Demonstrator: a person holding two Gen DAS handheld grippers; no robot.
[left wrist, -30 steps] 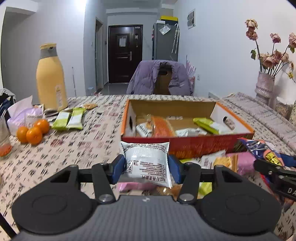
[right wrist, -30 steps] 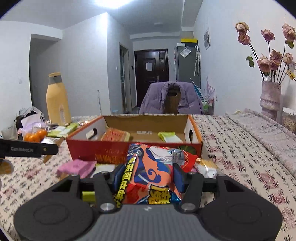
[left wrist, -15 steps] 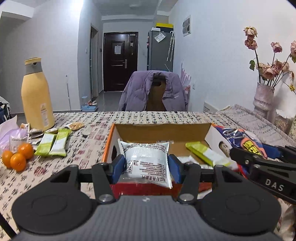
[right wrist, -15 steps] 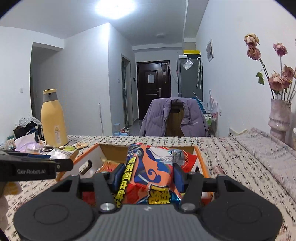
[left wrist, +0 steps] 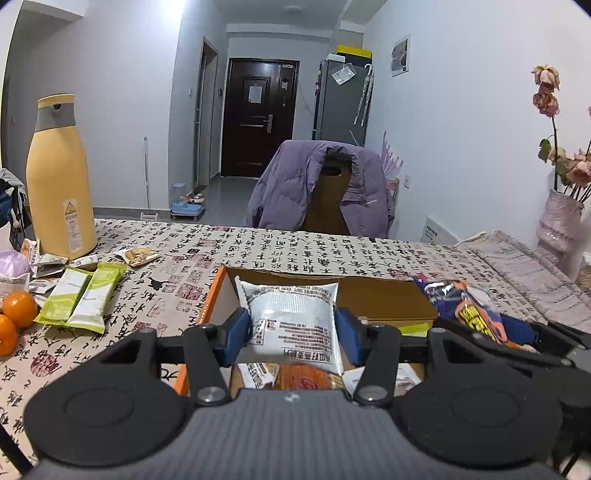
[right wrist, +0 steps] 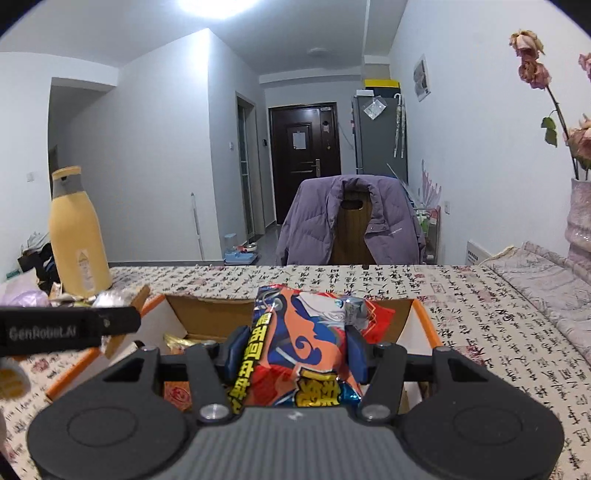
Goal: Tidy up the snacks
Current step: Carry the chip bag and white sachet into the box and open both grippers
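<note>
Two claws, each gripping one snack packet (left wrist: 293, 321), one box (left wrist: 212, 299), two green bars (left wrist: 81, 299)

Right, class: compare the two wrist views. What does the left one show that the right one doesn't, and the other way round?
Only the left wrist view shows the green snack bars and oranges. Only the right wrist view shows the ceiling light. Both show the yellow bottle, the purple jacket, the cardboard box, and each gripper shut on a packet: left gripper on a white packet, right gripper on an orange packet.
</note>
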